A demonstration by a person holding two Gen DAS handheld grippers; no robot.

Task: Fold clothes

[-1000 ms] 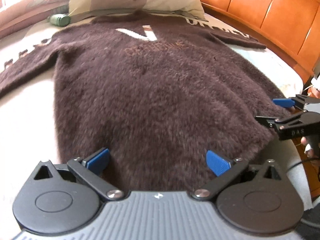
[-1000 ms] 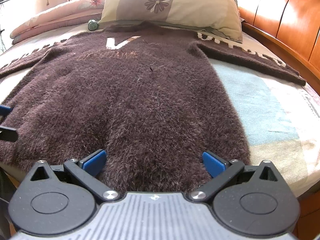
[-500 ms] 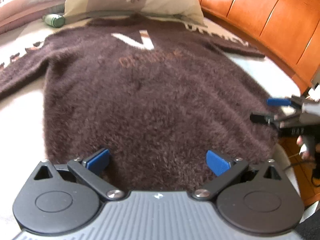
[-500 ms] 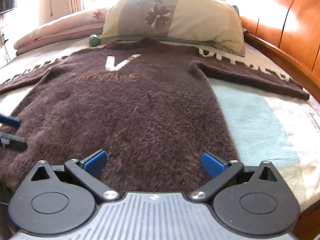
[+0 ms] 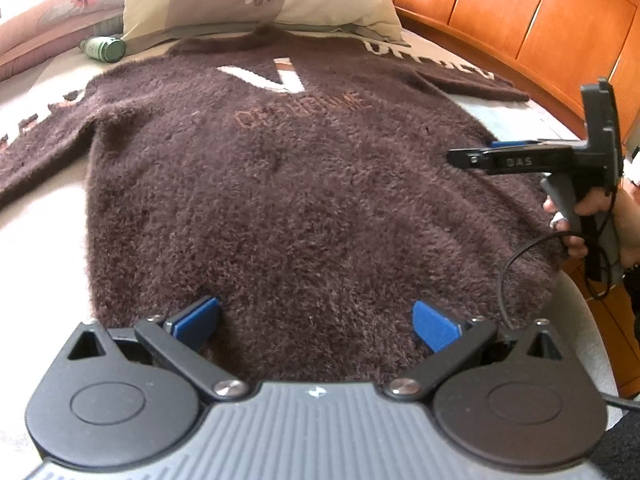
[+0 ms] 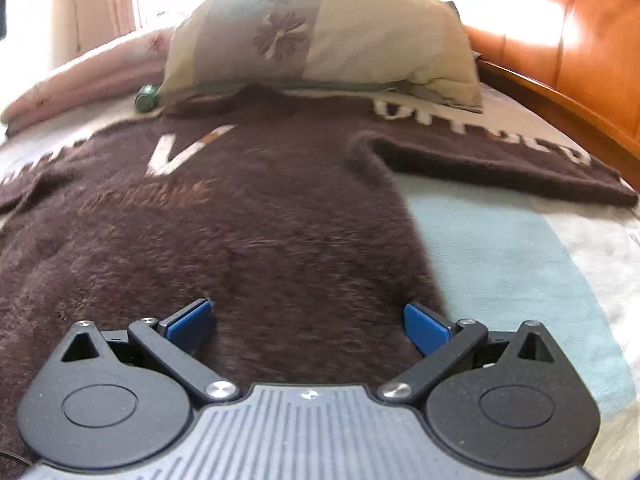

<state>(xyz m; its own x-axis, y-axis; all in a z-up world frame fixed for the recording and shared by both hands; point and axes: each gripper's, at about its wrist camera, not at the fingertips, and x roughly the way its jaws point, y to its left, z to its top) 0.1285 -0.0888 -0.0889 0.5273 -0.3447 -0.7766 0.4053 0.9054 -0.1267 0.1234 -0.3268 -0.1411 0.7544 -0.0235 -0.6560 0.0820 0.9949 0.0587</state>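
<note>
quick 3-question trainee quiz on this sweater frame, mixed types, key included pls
1. True or false: both sleeves of the brown sweater are already folded across its body.
2. What lies beside the pillow? A) green bottle B) remote C) phone
3. Fill in: the left hand-held gripper and the right hand-held gripper both have their jaws ____.

Key: 1 false, both sleeves lie spread outward on the bed; 2 A; 3 open.

The right gripper (image 6: 307, 322) has its jaws wide apart above the fuzzy brown sweater (image 6: 248, 232), which lies flat on the bed (image 6: 520, 248) below a pillow (image 6: 320, 36).
</note>
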